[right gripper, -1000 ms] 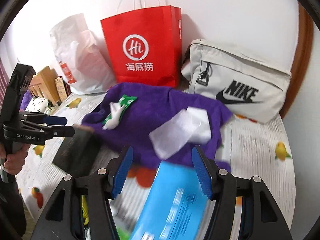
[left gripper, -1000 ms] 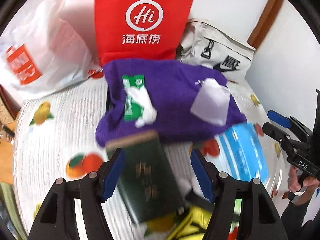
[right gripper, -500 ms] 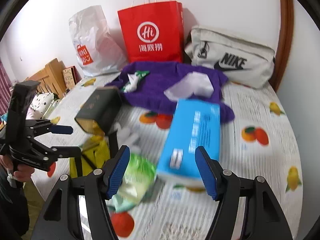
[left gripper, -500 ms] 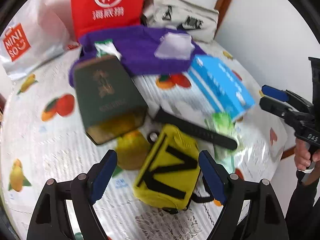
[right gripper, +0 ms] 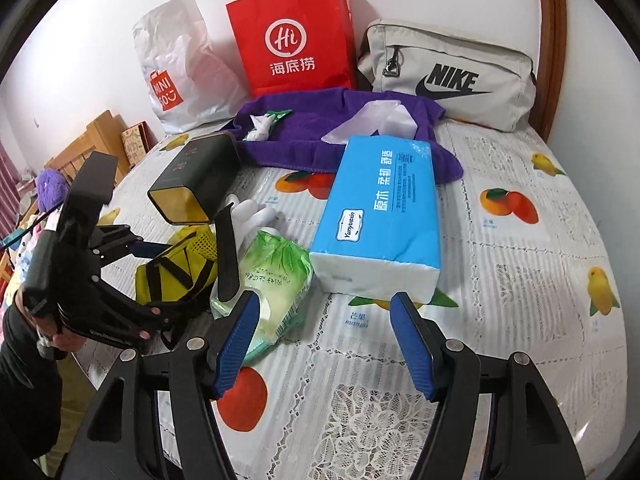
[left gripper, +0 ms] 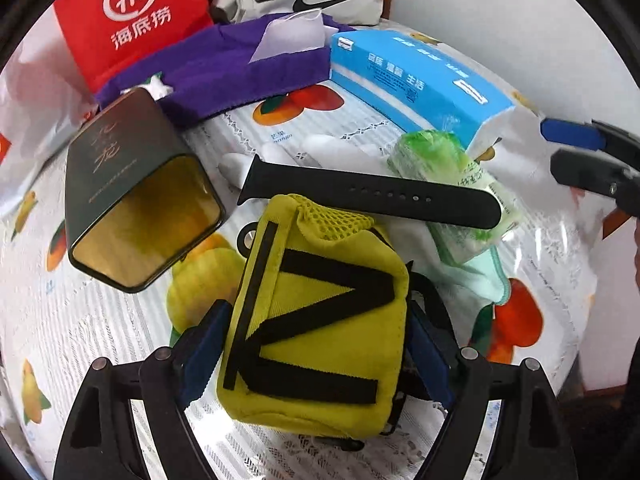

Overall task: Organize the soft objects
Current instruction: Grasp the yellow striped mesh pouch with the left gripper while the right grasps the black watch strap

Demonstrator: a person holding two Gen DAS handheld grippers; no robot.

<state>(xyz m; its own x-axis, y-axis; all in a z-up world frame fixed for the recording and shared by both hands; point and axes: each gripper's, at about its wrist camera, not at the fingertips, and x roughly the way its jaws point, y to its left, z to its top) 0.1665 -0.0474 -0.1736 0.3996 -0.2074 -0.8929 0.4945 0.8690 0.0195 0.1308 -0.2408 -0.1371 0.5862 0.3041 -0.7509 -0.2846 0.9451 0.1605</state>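
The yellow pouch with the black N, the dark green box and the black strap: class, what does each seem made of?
Yellow pouch with the black N: woven fabric, matte; mesh weave at its top. Dark green box: probably metal; glossy golden inside. Black strap: likely rubber or silicone; smooth, matte, punched holes.

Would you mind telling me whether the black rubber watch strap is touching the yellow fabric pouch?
Touching. In the left wrist view the black rubber watch strap lies across the mesh top edge of the yellow fabric pouch, with no gap visible between them.
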